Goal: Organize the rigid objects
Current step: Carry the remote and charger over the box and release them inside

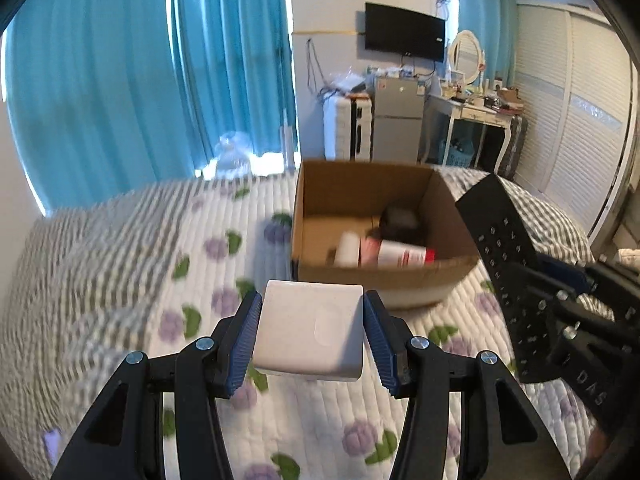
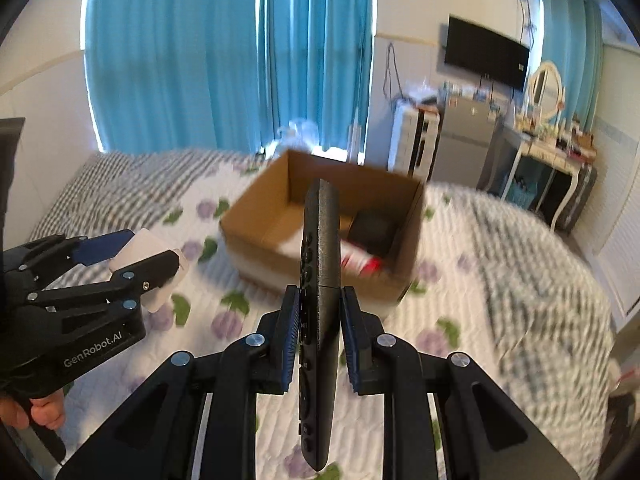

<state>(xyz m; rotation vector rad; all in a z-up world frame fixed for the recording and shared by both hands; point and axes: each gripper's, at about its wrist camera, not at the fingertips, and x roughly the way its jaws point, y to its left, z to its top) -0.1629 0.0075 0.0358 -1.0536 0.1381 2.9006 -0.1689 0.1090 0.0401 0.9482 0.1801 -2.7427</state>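
Observation:
My left gripper [image 1: 313, 334] is shut on a white square block [image 1: 310, 332] and holds it above the bed, just short of the open cardboard box [image 1: 384, 276]. It also shows in the right wrist view [image 2: 148, 264]. My right gripper [image 2: 320, 332] is shut on a black remote control [image 2: 320, 280], held on edge and pointing toward the cardboard box [image 2: 272, 248]; the remote shows at the right of the left wrist view [image 1: 500, 256]. Inside the box lie a white and red bottle [image 1: 396, 254], a white tube [image 1: 347, 248] and a dark object [image 1: 400, 220].
The box sits on a bed with a quilted floral cover [image 1: 200, 280] and striped grey bedding [image 2: 540, 260]. Blue curtains [image 1: 160, 80], a small fridge [image 1: 398, 116], a dressing table [image 1: 476, 120] and a wardrobe [image 1: 580, 120] stand beyond.

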